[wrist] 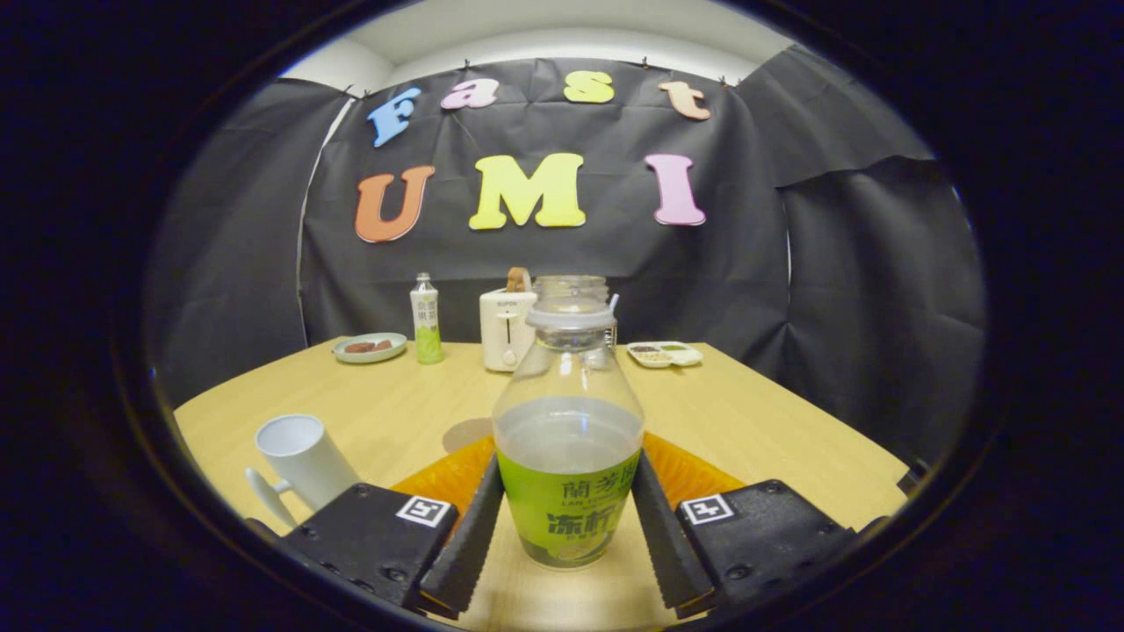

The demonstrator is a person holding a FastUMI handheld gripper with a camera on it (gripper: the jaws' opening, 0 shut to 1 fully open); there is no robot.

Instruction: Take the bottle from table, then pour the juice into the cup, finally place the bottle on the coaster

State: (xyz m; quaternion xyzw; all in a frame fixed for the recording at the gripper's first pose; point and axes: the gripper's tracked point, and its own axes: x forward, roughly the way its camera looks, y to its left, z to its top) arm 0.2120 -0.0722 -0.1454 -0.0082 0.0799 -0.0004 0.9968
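Gripper view: bottle (567, 439) stands upright between the two fingers, its long axis vertical and crosswise to the fingers' reach. Gripper (567, 535) has both fingers pressed against the green label, one on each side, so it is clenched on the bottle's lower body. Cap is off; the neck is open, and pale liquid fills it to about the top of the label. Whether the base rests on the table (773, 412) or sits just clear of it, cannot tell. Orange coaster (694, 470) lies just behind the bottle, showing on both sides of it. White cup (303, 456) stands to the left, near the left finger, tilted-looking, mouth open, contents hidden. My judgement: the pour means carrying left and tipping the neck toward the cup.
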